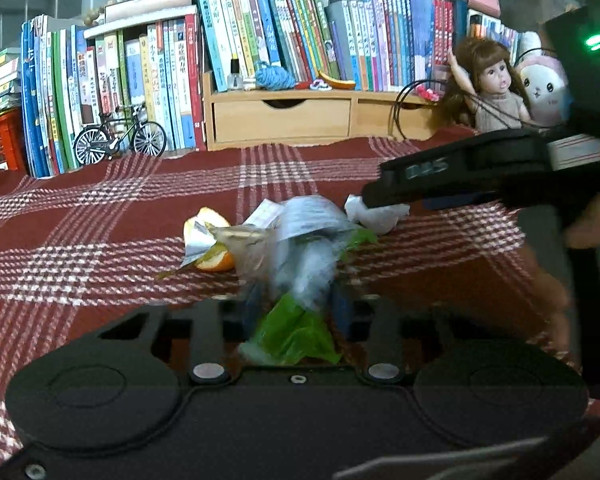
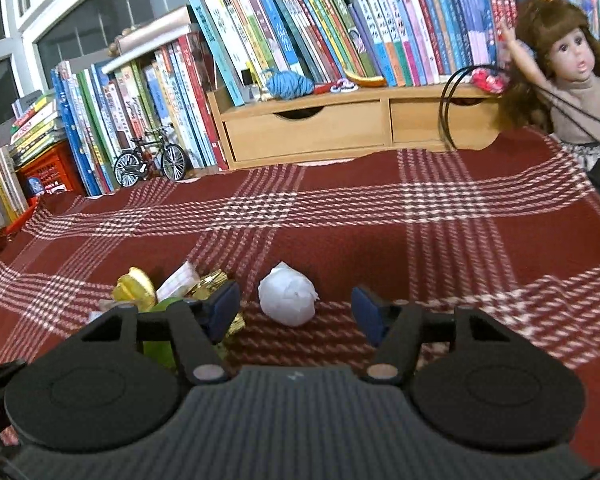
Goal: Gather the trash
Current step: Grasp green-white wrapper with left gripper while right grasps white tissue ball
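trash pile (image 1: 284, 236): heap of clear plastic wrap, paper scraps and a green plastic bag (image 1: 296, 336), lying on the red plaid cloth (image 1: 100, 220) near its front edge; blurred in the left wrist view.
orange peel (image 1: 216, 260): at the left side of the heap, touching it.
white paper wad (image 2: 288, 300): on the cloth just right of the heap, apart from the gold wrapper (image 2: 134, 286) and scraps.
left gripper (image 1: 296, 304): blue pads drawn in close on the plastic and green bag, which sit pinched between them.
right gripper (image 2: 296, 312): jaws standing apart, the paper wad between the fingertips, neither blue pad touching it; seen from the left camera as a black body reaching in over the wad.
beyond, along the back of the cloth: wooden drawer shelf (image 2: 340, 128) carrying a row of books (image 2: 320, 28), a blue yarn ball (image 2: 290, 84); model bicycle (image 2: 150, 162) to its left; doll (image 2: 576, 80) at the right; red crate (image 1: 0, 140) far left.
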